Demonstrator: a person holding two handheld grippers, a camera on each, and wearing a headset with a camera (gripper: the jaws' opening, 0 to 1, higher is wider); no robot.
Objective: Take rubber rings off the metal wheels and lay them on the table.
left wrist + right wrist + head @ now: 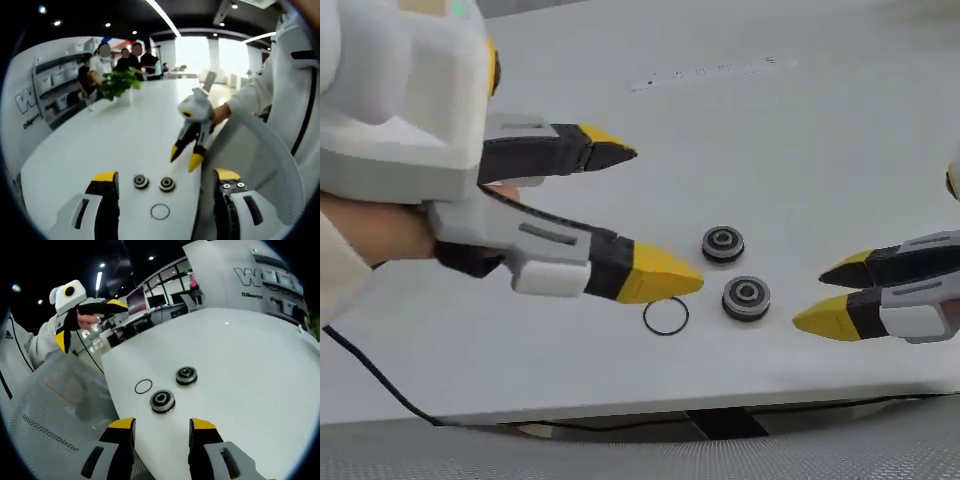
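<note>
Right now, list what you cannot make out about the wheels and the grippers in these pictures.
- Far wheel and near wheel: whether rubber sits on either, too small and blurred in every view.
- Right gripper: its body, cut off by the head view's right edge.
- Table behind the left gripper: hidden by its housing in the head view.

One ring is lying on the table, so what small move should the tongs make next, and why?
Probably ease the right tongs forward to the nearer wheel: it sits straight ahead of their open jaws, apart from the loose ring, and its rim looks dark, so it may carry a ring.
</note>
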